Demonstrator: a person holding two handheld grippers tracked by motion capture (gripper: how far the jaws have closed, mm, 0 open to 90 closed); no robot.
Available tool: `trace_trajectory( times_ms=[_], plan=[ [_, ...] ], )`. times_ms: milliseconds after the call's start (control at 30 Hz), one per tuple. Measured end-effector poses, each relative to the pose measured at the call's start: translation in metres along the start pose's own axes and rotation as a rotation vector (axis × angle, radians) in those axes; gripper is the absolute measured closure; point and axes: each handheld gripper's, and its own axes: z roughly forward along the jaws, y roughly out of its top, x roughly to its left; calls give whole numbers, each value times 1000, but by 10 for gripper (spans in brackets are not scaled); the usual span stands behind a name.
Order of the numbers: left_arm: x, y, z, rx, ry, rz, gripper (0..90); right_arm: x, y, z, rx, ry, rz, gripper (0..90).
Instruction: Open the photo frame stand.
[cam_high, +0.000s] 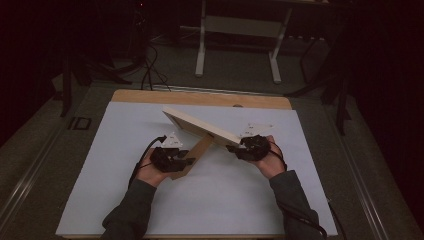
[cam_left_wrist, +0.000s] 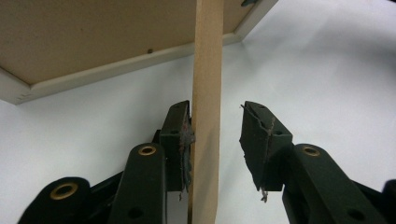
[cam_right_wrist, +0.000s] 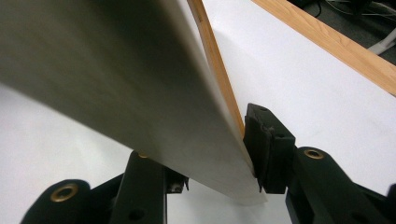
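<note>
Right gripper (cam_high: 234, 148) pinches the tilted picture frame (cam_high: 200, 126) edge over the tabletop (cam_high: 125, 200); left gripper (cam_high: 191, 161) spread around its stand flap (cam_left_wrist: 205, 116), apparently one pad touching.

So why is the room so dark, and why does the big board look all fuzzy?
High view: light falls on the white table while the room behind stays dim. Right gripper view: the frame sits very close to the camera, so it blurs. Left gripper view: the wooden strip looks fairly sharp and the table glares bright.
</note>
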Motion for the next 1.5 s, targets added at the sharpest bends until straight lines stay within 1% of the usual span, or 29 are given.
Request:
trace_trajectory(
  times_ms=[233, 367, 433, 500, 600, 700, 733, 1033, 1067, 1367, 1500],
  plan=[
    [3, 0, -5, -31, 26, -14, 578, 0, 0, -1, -3, 4, 6, 605],
    [3, 1, -8, -58, 21, -20, 567, -1, -1, -1, -4, 7, 7, 602],
    [2, 1, -9, -66, 21, -20, 559, -1, -1, -1, -5, 8, 7, 601],
    [3, 2, -12, -87, 24, -23, 555, -1, -1, -2, -7, 13, 10, 596],
    [4, 3, -13, -100, 25, -28, 556, -2, -2, -3, -9, 17, 13, 593],
    [5, 3, -14, -100, 29, -33, 558, -2, -2, -3, -10, 20, 14, 592],
    [6, 2, -14, -103, 25, -45, 562, -2, -2, -3, -8, 21, 15, 592],
    [7, 4, -16, -123, 27, -58, 572, -2, -2, -3, -12, 22, 19, 589],
    [7, 4, -16, -125, 32, -63, 572, -2, -2, -3, -12, 22, 19, 589],
    [9, 4, -20, -137, 49, -68, 574, -2, -2, -3, -13, 28, 21, 580],
    [12, 3, -21, -141, 56, -85, 574, -2, -2, -3, -11, 30, 19, 578]
  ],
)
